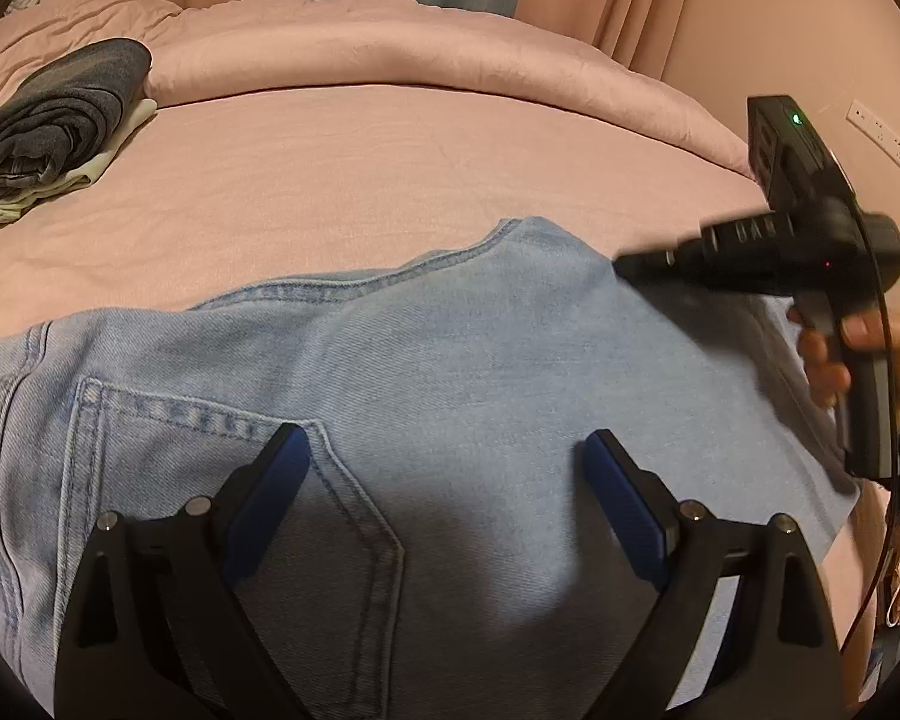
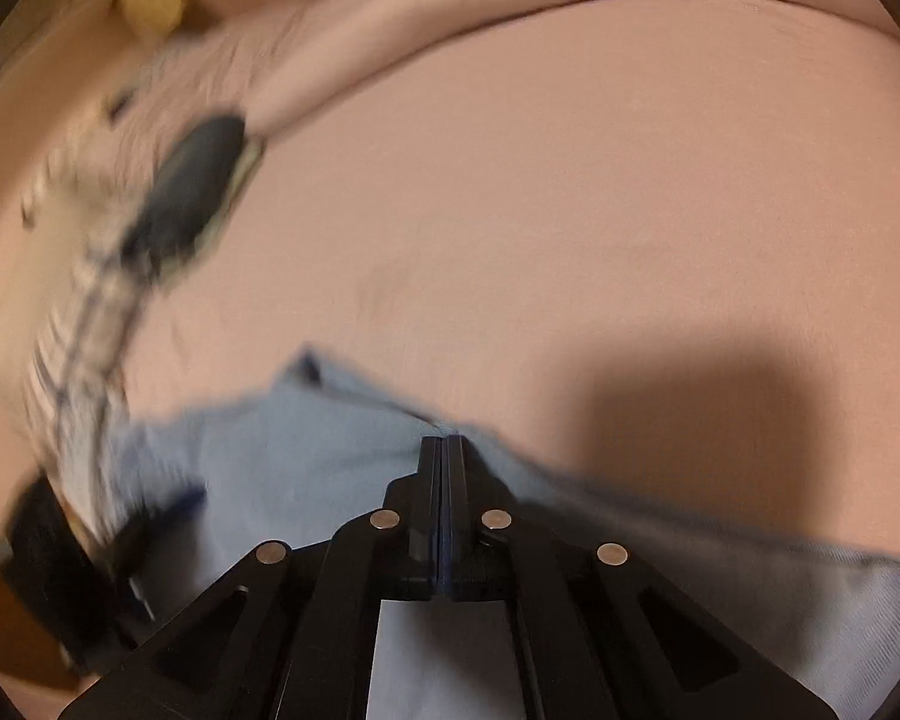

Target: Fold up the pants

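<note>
Light-blue denim pants (image 1: 450,372) spread flat on the pink bed sheet (image 1: 390,168), back pocket up. Left claw (image 1: 447,450) released wide above the seat; right claw (image 2: 444,441) clenched tight at the far edge, fabric pinched or not hard to tell. Best to confirm that pinch, then lift both layers evenly across, keeping seams aligned.

1 jeans (image 1: 450,360), 2 grippers, 1 clothes stack (image 1: 48,132)

free: pink bedsheet (image 1: 390,168) beyond jeans (image 1: 450,348) | obstacle: folded clothes pile (image 1: 54,120) far-left
</note>
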### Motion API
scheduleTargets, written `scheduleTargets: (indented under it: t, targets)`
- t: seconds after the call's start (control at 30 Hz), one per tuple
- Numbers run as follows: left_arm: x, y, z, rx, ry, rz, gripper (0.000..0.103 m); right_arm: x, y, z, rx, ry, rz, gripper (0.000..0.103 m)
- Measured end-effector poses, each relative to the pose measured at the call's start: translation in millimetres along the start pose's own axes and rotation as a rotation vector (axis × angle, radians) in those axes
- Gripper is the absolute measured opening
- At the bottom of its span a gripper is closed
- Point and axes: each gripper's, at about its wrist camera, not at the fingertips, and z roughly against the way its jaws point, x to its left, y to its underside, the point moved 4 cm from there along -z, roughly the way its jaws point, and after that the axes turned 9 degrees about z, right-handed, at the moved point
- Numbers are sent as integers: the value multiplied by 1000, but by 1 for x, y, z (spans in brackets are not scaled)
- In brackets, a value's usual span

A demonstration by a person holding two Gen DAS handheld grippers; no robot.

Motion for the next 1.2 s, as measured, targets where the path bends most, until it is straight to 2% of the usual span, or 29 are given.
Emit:
scheduleTargets:
  t: [0.07,0.1,0.17,0.23,0.37,0.43,0.47,0.5,0.57,0.67,0.73,0.77,0.8,0.87,0.9,0.93,0.97,1.03,1.2]
  targets:
    - [0,0,-1,1,-3,-1,93,-8,-7,9,-66,72,-50,0]
    - [0,0,0,1,-3,-1,93,-12,-9,17,-90,81,-77,0]
    - [0,0,0,1,-3,1,93,-14,-6,34,-119,21,-107,0]
    - [0,0,-1,1,-3,0,94,-11,6,59,-136,19,-74,0]
    - [1,0,-1,1,-5,0,94,-18,54,92,-125,45,-29,0]
    - [0,0,-1,2,-7,-2,94,-41,86,96,-59,190,-29,0]
    - [0,0,-1,3,-11,-5,94,-52,102,100,-53,224,-21,0]
    - [0,0,-1,5,-15,-8,94,-62,115,114,-103,172,-32,0]
    - [-1,-1,-2,7,-22,-15,94,-86,134,139,-142,172,-120,0]
    - [-2,-1,-3,11,-37,-25,94,-126,157,183,-205,249,-258,0]
    - [-3,-1,-3,14,-55,-29,95,-148,175,212,-257,257,-377,0]
    - [-3,-1,-2,15,-76,-28,95,-156,186,226,-283,275,-434,3]
    - [-4,-1,0,17,-96,-21,95,-163,199,241,-309,315,-483,11]
    - [-7,2,5,15,-128,-6,98,-169,215,264,-379,312,-535,22]
    - [-10,4,9,21,-122,6,101,-169,223,272,-415,275,-559,33]
    - [-14,7,13,33,-90,27,101,-169,231,276,-432,258,-584,51]
    - [-16,8,16,38,-69,43,101,-168,237,276,-438,261,-608,57]
    - [-25,8,25,45,-11,91,101,-169,245,270,-432,243,-638,60]
    - [-64,4,36,65,161,149,101,-167,238,245,-502,98,-705,60]
